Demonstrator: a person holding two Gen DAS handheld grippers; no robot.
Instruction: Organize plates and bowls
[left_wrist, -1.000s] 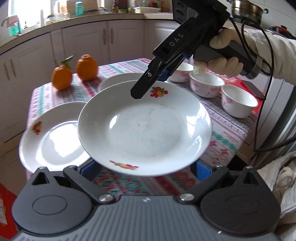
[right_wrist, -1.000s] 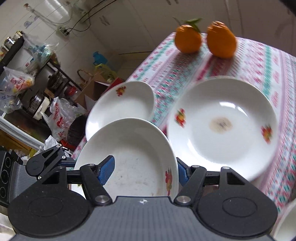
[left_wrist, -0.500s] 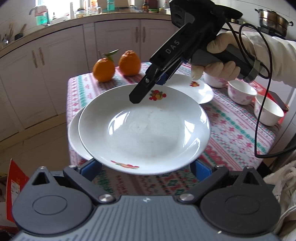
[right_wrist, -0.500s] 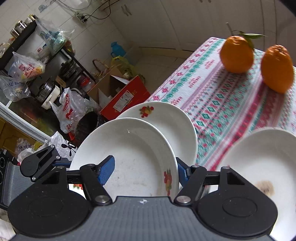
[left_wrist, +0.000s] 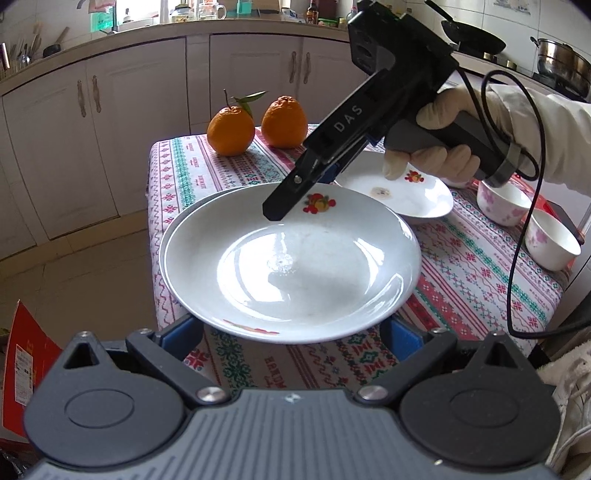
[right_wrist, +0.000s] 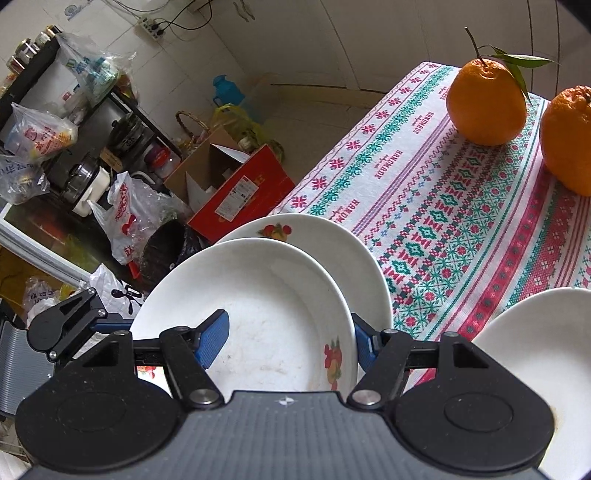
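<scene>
A white plate with fruit motifs (left_wrist: 291, 266) hangs over the table's near left corner. My right gripper (right_wrist: 288, 343) is shut on its far rim, one finger (left_wrist: 284, 203) on top and the blue pad beneath. My left gripper (left_wrist: 293, 328) stands wide, and the plate's near rim lies over its spread blue fingers (left_wrist: 183, 332). Their tips are hidden under the plate. A second matching plate (right_wrist: 332, 240) sits on the tablecloth directly below, only its edge (left_wrist: 192, 206) showing. A third plate (left_wrist: 410, 192) lies to the right.
Two white bowls with pink flowers (left_wrist: 502, 203) (left_wrist: 550, 243) stand at the table's right side. Two oranges (left_wrist: 231, 129) (left_wrist: 284, 122) sit at the far edge. Off the left table edge are a red box (right_wrist: 236, 192), bags and a bin on the floor.
Both grippers carried the plate together to the left. It was beside the corner plate; now it hangs right over it. The grip looks the same.
</scene>
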